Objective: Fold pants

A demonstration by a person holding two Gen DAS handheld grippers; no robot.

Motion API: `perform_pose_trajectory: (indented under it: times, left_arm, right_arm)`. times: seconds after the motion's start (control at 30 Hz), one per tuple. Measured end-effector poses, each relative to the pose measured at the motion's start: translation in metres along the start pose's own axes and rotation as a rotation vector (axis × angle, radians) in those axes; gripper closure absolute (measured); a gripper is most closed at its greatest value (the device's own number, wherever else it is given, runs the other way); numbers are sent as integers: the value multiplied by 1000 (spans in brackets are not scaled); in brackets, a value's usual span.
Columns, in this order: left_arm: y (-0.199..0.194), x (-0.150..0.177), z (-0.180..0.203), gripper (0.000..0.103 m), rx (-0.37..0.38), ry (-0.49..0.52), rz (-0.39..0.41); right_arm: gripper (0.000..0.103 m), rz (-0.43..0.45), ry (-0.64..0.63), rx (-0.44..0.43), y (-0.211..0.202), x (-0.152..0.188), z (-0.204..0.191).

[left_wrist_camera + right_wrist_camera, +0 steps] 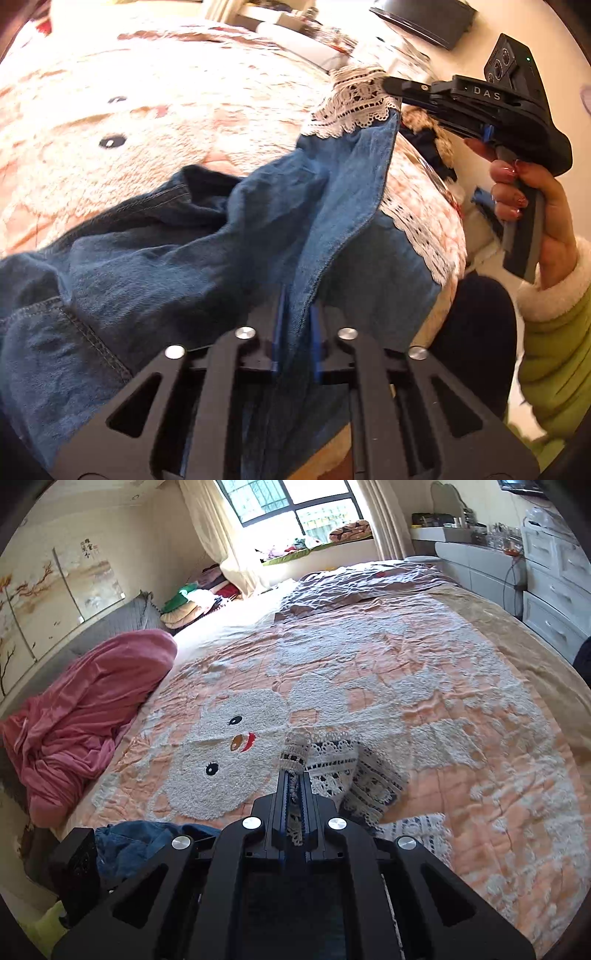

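Blue denim pants (207, 236) with white lace hems (354, 99) lie bunched on the bed. My left gripper (297, 325) is shut on a fold of denim along one leg. My right gripper (388, 84) shows in the left wrist view at the upper right, shut on the lace hem of the lifted leg. In the right wrist view the right gripper (294, 775) pinches the lace hem (295, 749), and more lace (365, 775) hangs below it. Denim (144, 838) shows at the lower left there.
The bed has a peach and white blanket (424, 686) with a snowman pattern. A pink quilt (88, 709) lies bunched at the bed's left side. White drawers (554, 590) stand on the right. A window (291, 506) is at the back.
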State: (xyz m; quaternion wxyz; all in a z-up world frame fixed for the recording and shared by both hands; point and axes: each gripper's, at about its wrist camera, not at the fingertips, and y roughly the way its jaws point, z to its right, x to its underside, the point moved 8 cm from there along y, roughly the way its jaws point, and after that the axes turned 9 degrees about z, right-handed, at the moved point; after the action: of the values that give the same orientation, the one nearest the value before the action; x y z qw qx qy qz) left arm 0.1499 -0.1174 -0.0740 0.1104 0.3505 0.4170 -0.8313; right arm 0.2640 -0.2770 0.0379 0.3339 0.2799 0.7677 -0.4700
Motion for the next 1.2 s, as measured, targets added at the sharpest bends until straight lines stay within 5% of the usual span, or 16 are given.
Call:
perform_pose_trajectory:
  times: [0.4,0.53,0.73,0.83,0.9,1.2]
  left_arm:
    - [-2,13,27,102,-4,154,-16]
    - [1,16,21,101,-18,140,-26]
    - [6,16,16,101,-26,135,-34]
    - [8,15,17,101,-22,138,-33]
    - [8,15,18,101,-19,142,-33]
    - [-19,5,25,103,14,165,21]
  right_arm:
    - [94,-144,128,100,-24,80,59]
    - [64,-146,115,115,-15,84,67]
    - [62,-135,153,158,-7,81,95]
    - [66,-158,170,116,2,81,101]
    - [88,-170,161,67,5,81,95]
    - [88,-116,143,26,-44,69,80]
